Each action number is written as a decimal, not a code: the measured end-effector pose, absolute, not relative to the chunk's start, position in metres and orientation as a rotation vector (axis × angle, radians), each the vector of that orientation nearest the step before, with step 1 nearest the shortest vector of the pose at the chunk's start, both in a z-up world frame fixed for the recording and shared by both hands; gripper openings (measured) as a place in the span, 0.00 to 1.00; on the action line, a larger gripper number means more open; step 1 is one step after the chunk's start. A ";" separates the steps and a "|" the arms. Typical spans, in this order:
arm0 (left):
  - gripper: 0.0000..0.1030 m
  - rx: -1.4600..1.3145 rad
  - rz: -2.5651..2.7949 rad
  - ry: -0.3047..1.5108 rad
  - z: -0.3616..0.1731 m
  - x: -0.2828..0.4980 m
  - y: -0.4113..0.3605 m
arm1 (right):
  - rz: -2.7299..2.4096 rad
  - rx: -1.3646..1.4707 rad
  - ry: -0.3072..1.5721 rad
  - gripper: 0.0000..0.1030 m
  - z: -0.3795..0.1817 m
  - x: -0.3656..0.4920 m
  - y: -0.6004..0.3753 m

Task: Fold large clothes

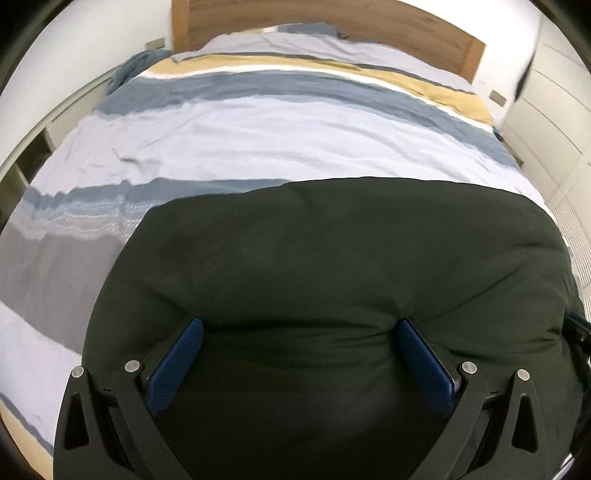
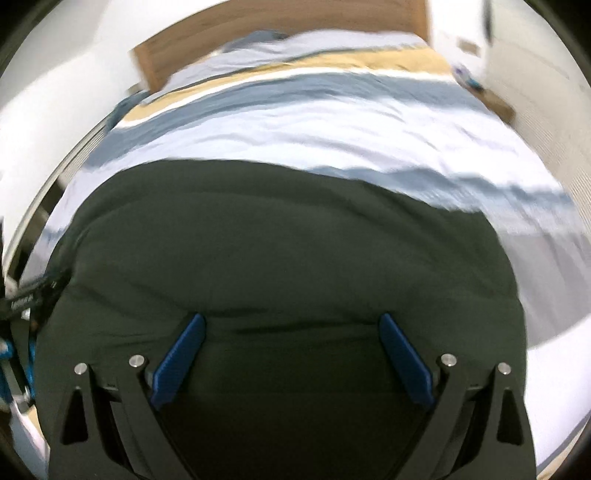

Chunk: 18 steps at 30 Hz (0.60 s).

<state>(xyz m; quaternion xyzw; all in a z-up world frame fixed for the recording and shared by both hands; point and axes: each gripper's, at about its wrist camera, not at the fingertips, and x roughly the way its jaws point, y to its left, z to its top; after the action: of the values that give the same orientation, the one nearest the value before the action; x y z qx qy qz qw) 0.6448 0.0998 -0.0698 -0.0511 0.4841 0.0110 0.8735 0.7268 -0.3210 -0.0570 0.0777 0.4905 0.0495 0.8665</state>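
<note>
The dark garment (image 1: pixel 332 266) lay folded on the near part of the bed, its far edge fairly straight. The left gripper (image 1: pixel 301 328) and right gripper (image 2: pixel 291 323) both stood wide open over its near fold, holding nothing; whether the pads touched the cloth was probably not decidable. Each should close on all layers together. The striped duvet (image 1: pixel 258 133) extended to a wooden headboard (image 1: pixel 406 26), white cabinets (image 1: pixel 546 85) at right.

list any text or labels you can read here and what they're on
No readable text in either view.
A dark strap at the left edge of the right wrist view carries pale lettering, too blurred to read.
The dark garment, the striped bedding and the headboard show none.
</note>
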 end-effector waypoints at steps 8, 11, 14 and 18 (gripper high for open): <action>0.99 -0.074 0.046 0.974 -0.051 0.610 0.099 | 0.023 0.174 1.024 0.93 -0.035 0.697 -0.348; 0.99 -0.084 0.025 0.967 -0.047 0.587 0.098 | 0.089 0.162 1.000 0.93 -0.023 0.671 -0.335; 0.99 -0.089 0.012 0.974 -0.046 0.568 0.098 | 0.125 0.145 1.016 0.93 -0.027 0.655 -0.320; 0.99 -0.086 -0.002 0.981 -0.048 0.546 0.098 | 0.110 0.165 1.063 0.93 -0.043 0.640 -0.325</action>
<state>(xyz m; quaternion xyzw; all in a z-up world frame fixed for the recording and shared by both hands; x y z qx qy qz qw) 0.5457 0.0979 -0.0477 -0.0411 0.4707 -0.0012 0.8813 0.6403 -0.3249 -0.0426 0.0784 0.5061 0.0522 0.8573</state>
